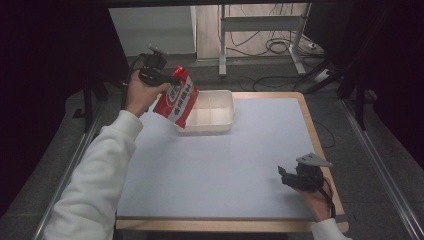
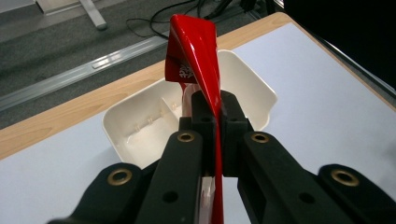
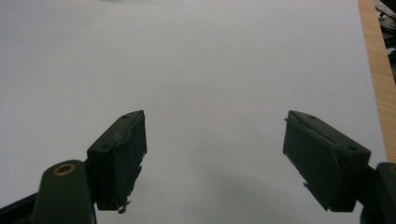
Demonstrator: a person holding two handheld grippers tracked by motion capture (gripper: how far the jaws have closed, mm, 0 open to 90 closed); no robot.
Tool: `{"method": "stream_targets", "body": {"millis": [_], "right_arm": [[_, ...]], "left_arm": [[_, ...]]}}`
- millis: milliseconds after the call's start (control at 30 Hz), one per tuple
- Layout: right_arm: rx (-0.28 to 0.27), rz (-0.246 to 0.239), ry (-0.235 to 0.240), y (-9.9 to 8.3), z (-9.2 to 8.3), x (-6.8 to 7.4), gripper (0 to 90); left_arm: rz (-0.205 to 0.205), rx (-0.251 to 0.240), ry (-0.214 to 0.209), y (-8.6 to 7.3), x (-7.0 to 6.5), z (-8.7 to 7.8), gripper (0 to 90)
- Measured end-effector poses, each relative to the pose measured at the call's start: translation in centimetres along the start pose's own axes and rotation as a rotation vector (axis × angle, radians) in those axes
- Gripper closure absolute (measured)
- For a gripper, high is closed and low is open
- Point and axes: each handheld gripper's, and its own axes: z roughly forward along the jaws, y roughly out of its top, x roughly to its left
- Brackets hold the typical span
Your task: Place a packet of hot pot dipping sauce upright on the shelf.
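A red snack bag [image 1: 176, 97] with white print hangs in the air at the far left of the table, over the left end of a white divided tray [image 1: 220, 102]. My left gripper [image 1: 172, 81] is shut on the bag's top edge. In the left gripper view the bag [image 2: 196, 51] stands edge-on, pinched between the two black jaws, with the tray [image 2: 140, 135] below it. My right gripper [image 1: 284, 175] rests near the table's right front corner, open, nothing between its fingers [image 3: 119, 158].
The table has a pale blue-grey mat [image 1: 225, 165] with a wooden rim [image 1: 320, 150]. Beyond the far edge are a metal frame's legs [image 1: 222, 45] and loose cables [image 1: 280, 47] on the floor. Metal rails run along both sides.
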Motion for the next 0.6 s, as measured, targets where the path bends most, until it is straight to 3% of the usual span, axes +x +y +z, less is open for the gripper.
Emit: {"method": "stream_targets", "body": {"millis": [367,600], "right_arm": [[-0.003,-0.010,0.002,0.0,0.1,0.0,21.3],[0.000,-0.009,0.000,-0.1,0.1,0.0,21.3]], "left_arm": [[-0.043,0.001,0.038,0.4,1.3,1.9,88.3],[-0.040,0.005,0.073,0.5,1.9,2.2,88.3]]}}
